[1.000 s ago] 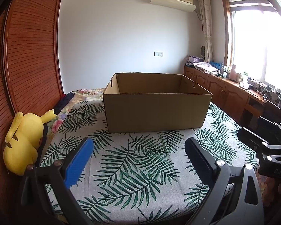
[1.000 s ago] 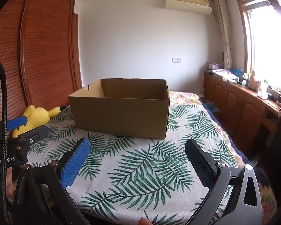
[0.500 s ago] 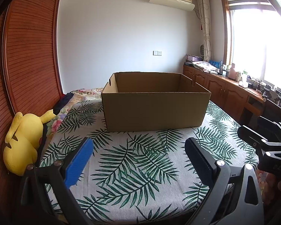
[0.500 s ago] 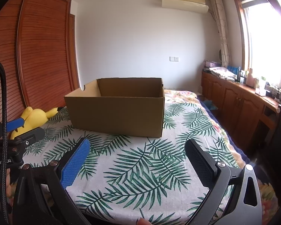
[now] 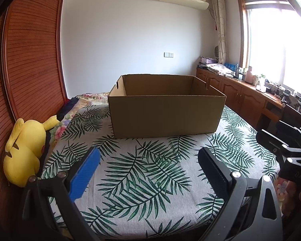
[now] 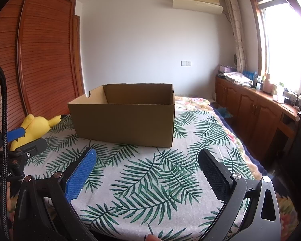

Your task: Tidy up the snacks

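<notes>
Both the left gripper [image 5: 148, 161] and right gripper [image 6: 147, 161] hover with jaws wide apart, gripping nothing. The open cardboard box [image 5: 166, 116] sits ahead on the leaf-print bedspread [image 5: 142, 172] (unobstructed); a yellow plush toy [image 5: 25, 150] lies beside the wooden wardrobe [image 5: 30, 60].

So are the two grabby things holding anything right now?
No, nothing. The left tool and the right tool are both open and empty, above the leaf-print cloth. The cardboard box sits untouched ahead.

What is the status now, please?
Left claw open, right claw open, both holding nothing. Cardboard box open-topped on leaf-print bedspread. No snacks in view.
</notes>
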Demonstrator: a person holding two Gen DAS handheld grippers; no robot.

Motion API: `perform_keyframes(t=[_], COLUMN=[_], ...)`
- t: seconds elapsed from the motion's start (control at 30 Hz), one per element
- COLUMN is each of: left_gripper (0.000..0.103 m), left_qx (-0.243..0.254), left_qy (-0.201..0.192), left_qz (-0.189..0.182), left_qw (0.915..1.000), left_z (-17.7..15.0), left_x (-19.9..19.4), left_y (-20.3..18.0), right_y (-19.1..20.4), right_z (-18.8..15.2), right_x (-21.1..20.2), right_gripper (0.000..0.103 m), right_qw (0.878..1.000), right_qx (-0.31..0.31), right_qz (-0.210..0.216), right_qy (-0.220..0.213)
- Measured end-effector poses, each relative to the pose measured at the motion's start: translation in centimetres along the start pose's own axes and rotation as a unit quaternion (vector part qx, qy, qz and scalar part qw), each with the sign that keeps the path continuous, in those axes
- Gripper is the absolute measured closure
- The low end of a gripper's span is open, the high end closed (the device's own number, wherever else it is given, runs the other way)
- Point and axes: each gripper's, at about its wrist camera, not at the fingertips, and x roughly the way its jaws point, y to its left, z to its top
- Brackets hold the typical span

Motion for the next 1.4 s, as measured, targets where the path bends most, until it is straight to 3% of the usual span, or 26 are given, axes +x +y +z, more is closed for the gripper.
perform_keyframes(t=[1.4], left_gripper=[0.004], left_qx=[0.001], left_qy=[-0.002], left_qz=[-0.003], left_qw=[1.0], left_z=[0.16], left_x=[-0.35], left_y=[-0.07], right_y=[0.25], right_z=[-0.13], right_x=[-0.03], right_gripper=[0.0], right_qw=[1.0], right_qx=[-0.001], right_qz=[-0.002], right_qy=[0.0])
